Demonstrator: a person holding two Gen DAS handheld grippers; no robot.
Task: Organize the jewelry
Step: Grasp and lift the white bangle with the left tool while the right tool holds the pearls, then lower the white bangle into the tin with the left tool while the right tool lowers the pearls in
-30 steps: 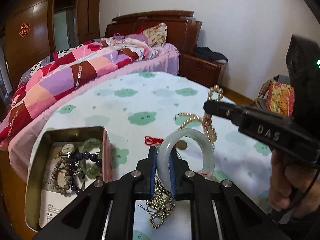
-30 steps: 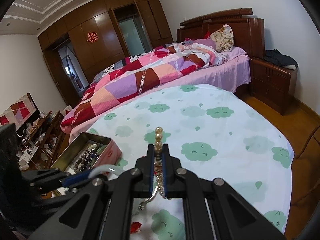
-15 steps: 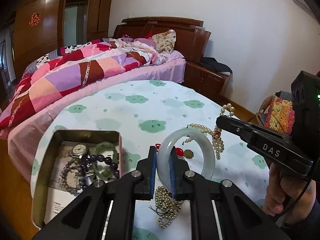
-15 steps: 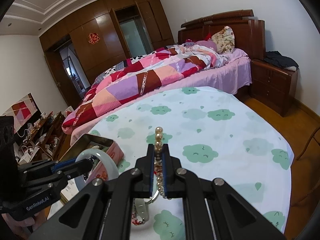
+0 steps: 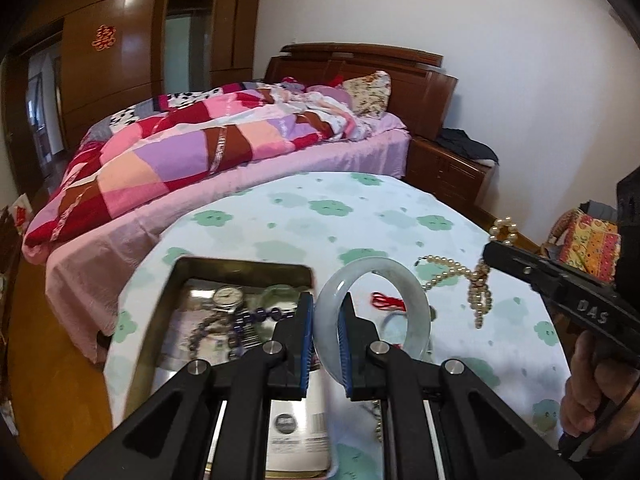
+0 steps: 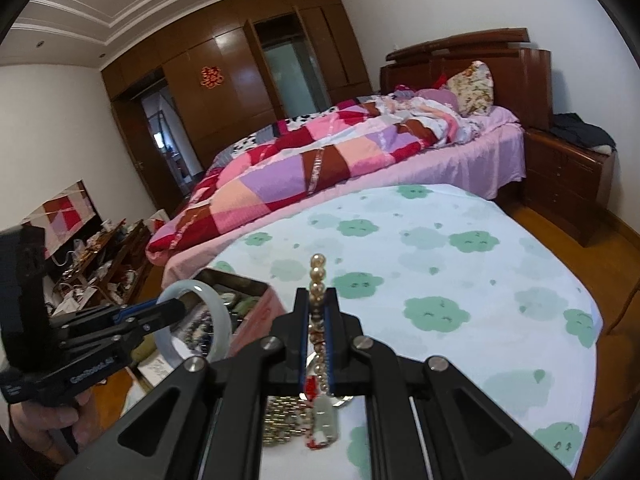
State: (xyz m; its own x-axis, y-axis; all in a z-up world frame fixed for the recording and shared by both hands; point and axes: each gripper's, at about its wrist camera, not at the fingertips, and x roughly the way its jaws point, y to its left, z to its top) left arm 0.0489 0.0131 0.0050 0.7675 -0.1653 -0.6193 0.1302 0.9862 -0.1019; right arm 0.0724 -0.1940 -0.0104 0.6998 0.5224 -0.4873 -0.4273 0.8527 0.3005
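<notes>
- My left gripper (image 5: 325, 332) has its jaws clamped on the pale bangle (image 5: 416, 300), held upright just right of the tin (image 5: 160, 312).
- My right gripper (image 6: 317, 312) has its jaws pinched on the pearl strand (image 6: 318, 276), right of the tin.
- The tin on the bench (image 6: 460, 248) holds a watch (image 5: 227, 297) and beads (image 5: 256, 316).

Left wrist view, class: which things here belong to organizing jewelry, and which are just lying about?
Belong:
jade bangle in left gripper
pearl necklace in right gripper
metal tin with watch, bead bracelets

Lying about:
quilt
pillow
dark clothes on nightstand
</notes>
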